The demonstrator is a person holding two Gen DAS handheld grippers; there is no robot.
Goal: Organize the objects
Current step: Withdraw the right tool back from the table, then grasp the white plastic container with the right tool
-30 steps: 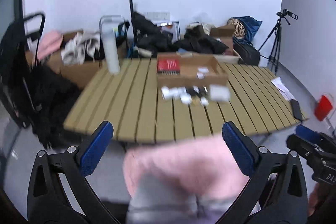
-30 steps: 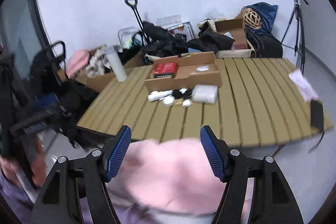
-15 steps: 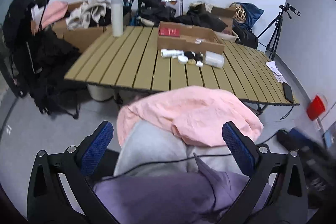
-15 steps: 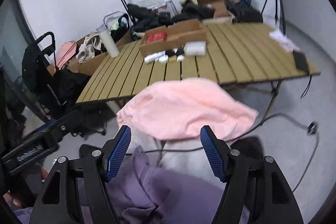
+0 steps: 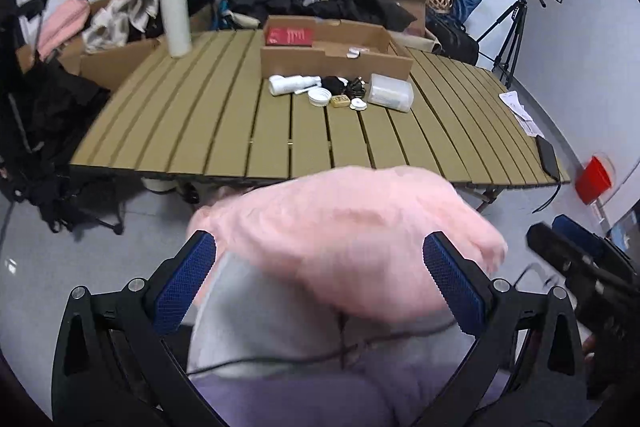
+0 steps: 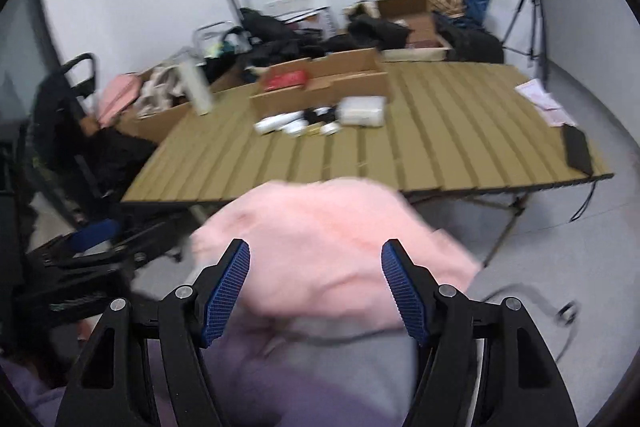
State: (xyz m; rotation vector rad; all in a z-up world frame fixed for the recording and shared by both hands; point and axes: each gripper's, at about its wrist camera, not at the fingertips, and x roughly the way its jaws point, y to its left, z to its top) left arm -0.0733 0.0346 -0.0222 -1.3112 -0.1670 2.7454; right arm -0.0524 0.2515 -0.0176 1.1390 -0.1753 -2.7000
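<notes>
Through the left wrist camera, the left gripper hangs with its jaws spread wide and nothing between them, over a soft pink cloth on the person's lap, well short of the slatted tan folding table. Loose items lie in a cluster in front of the shallow brown cardboard box: a white plastic bottle on its side, a round white lid, a clear plastic container and some dark small things too tangled to identify. A flat red packet and a few white bits are already in the box, so the sorting looks barely begun. The right gripper's dark body shows at the right edge, cut off.

From the right wrist camera, the right gripper is likewise released and empty above the pink cloth. Motion blur smears the table's cluster, so single pieces are hard to separate.
</notes>
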